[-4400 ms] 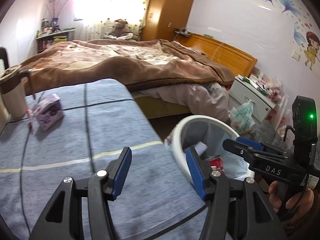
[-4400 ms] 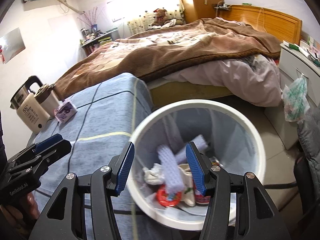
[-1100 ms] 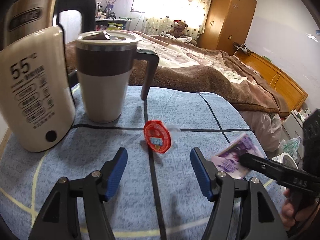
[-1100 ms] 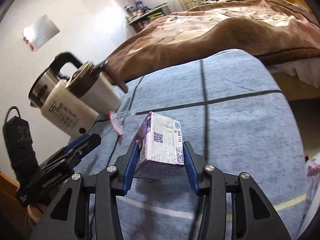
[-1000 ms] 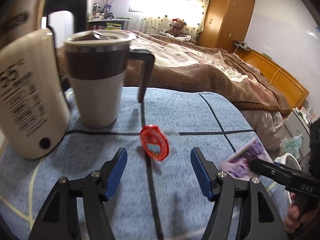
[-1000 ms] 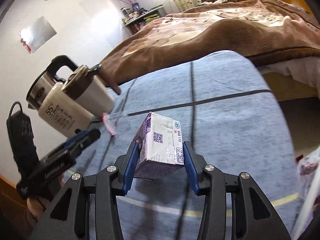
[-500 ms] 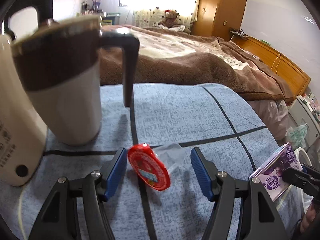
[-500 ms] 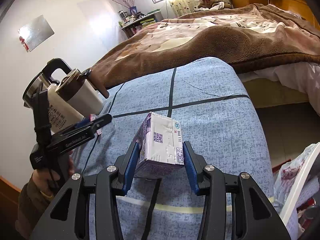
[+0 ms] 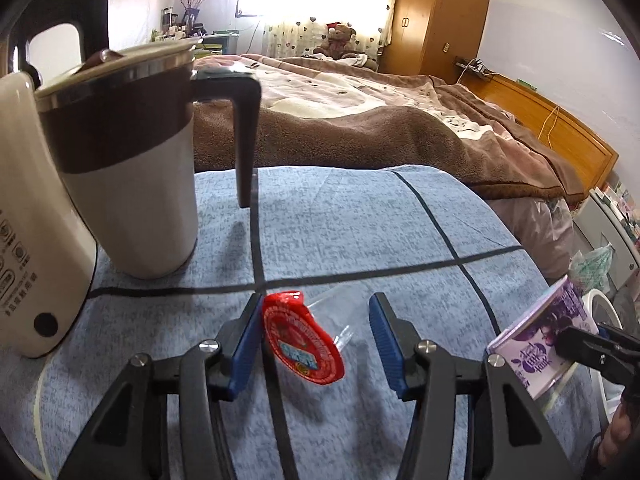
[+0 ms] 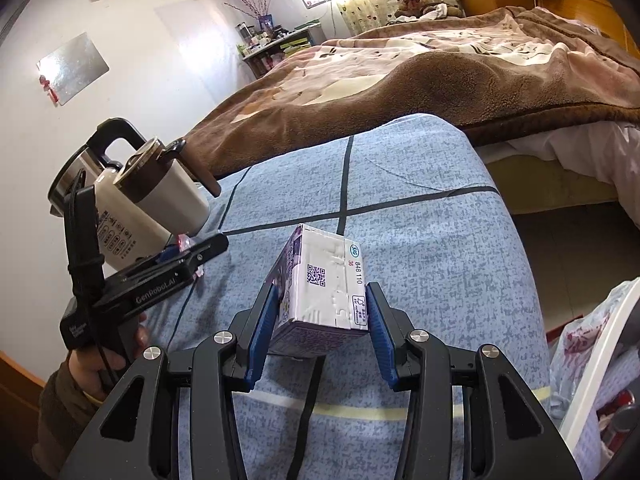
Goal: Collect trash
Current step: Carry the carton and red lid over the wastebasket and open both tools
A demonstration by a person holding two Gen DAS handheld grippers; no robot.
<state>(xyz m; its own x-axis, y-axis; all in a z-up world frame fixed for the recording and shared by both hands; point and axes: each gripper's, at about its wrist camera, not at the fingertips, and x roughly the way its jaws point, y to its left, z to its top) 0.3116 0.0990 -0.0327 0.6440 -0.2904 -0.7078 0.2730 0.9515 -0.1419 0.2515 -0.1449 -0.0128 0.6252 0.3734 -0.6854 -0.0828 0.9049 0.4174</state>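
Note:
A clear plastic cup with a red foil lid (image 9: pixel 301 340) lies on its side on the blue cloth. My left gripper (image 9: pixel 316 320) straddles it and its jaws are closing. The left pad (image 9: pixel 249 334) touches the lid's edge, while a gap remains between the cup and the right pad (image 9: pixel 384 340). In the right wrist view the left gripper (image 10: pixel 192 254) reaches in beside the mug. My right gripper (image 10: pixel 320 308) is shut on a purple and white drink carton (image 10: pixel 328 280), held above the cloth. That carton (image 9: pixel 544 332) also shows at the right of the left wrist view.
A brown and cream mug (image 9: pixel 128 168) and a cream kettle (image 9: pixel 28 220) stand close on the left of the cup. The blue cloth table (image 9: pixel 360 220) ends at a bed (image 9: pixel 360 120). A white bin (image 10: pixel 600 364) with a liner sits low right.
My left gripper came forward until the cup lay between its fingers, and its jaws narrowed around the cup. The right gripper kept hold of the carton.

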